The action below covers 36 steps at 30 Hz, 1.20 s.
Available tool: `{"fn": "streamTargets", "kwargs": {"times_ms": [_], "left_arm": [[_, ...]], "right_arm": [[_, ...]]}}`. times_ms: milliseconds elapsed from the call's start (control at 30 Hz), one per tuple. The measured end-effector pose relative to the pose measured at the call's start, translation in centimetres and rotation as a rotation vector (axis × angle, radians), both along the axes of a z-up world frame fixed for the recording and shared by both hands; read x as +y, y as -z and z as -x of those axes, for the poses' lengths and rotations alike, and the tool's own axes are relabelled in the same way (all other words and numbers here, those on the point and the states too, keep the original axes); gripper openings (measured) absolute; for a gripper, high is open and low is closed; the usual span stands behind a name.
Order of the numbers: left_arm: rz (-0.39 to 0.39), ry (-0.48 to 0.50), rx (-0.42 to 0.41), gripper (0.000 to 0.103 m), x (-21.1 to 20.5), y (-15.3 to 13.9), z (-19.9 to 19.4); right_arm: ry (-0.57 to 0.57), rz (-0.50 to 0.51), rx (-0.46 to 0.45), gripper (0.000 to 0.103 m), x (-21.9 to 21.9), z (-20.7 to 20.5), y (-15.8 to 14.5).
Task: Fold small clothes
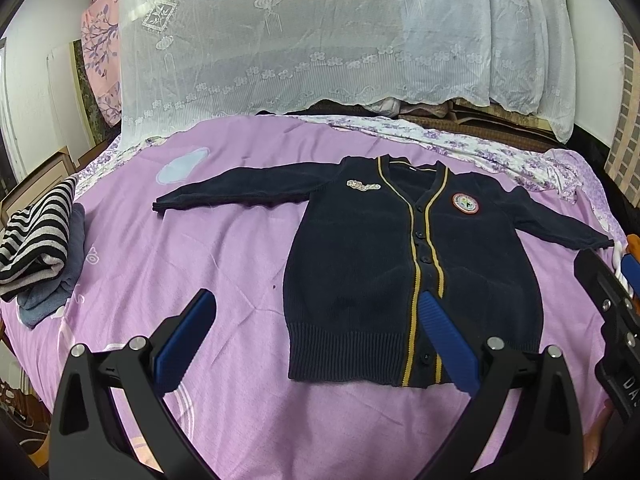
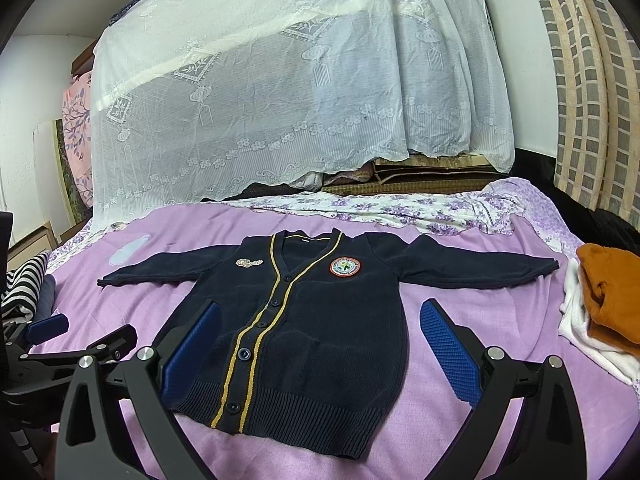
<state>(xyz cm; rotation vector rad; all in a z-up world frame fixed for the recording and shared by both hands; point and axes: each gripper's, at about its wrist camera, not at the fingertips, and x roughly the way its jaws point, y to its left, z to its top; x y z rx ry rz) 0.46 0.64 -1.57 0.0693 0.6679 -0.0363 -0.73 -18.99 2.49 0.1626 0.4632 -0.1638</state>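
Note:
A small navy cardigan (image 1: 360, 264) with yellow placket stripes and a round red badge lies flat, buttoned, face up on the purple bedsheet (image 1: 200, 248), both sleeves spread sideways. It also shows in the right wrist view (image 2: 320, 332). My left gripper (image 1: 316, 312) is open and empty, held above the cardigan's lower left hem. My right gripper (image 2: 320, 320) is open and empty, held above the cardigan's lower body. The right gripper shows at the right edge of the left wrist view (image 1: 616, 300). The left gripper shows at the left edge of the right wrist view (image 2: 52, 332).
A folded striped black-and-white garment on grey-blue cloth (image 1: 36, 252) lies at the bed's left. An orange garment on white cloth (image 2: 608, 300) lies at the right. A white lace cover (image 1: 320, 40) drapes over the far side. A floral sheet (image 2: 380, 208) lies behind the cardigan.

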Motion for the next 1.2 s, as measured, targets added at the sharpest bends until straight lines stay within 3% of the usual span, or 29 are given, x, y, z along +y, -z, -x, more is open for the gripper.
{"fn": "streamTargets", "kwargs": {"times_ms": [1200], "left_arm": [[0.005, -0.002, 0.017, 0.099, 0.13, 0.33, -0.16]], "right_arm": [[0.001, -0.004, 0.0, 0.1, -0.09, 0.02, 0.04]]}}
